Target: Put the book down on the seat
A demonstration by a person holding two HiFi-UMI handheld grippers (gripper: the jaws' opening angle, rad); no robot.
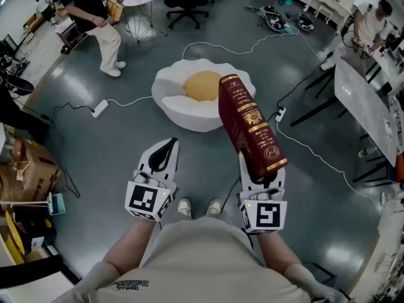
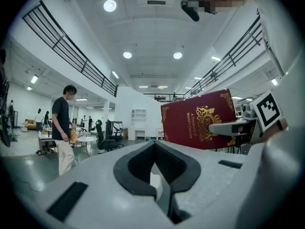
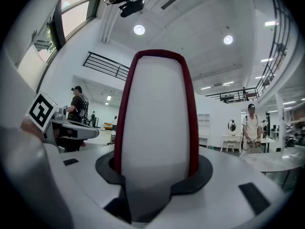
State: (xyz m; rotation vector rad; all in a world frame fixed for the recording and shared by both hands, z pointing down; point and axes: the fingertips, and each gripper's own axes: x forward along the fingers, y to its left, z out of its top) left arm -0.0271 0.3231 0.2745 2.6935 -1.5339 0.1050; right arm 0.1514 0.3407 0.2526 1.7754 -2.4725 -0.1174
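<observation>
- The book (image 1: 251, 126) is being pinched at its lower end between the fingers (image 1: 245, 170) of the right gripper (image 1: 259, 174).
- In the right gripper view, the pale page edge is being shown head-on, with a red cover on either side.
- The book is being held in the air, upright and leaning away from the person. In the head view its top is overlapping the right edge of the seat (image 1: 173, 109), and it is not resting on the seat.
- The seat, white and shell-shaped, is being seen on the floor ahead of the person, with a yellow cushion (image 1: 203, 86) lying in its hollow.
- The left gripper (image 1: 166, 149) is being held level beside the right one. Its fingers are being pressed together at the tips, with nothing between them.
- In the left gripper view, the book's red cover with gold ornament is being seen at the right.
- A white cable (image 1: 126, 101) is being seen on the floor left of the seat, and a person (image 1: 95, 14) is walking beyond it.
</observation>
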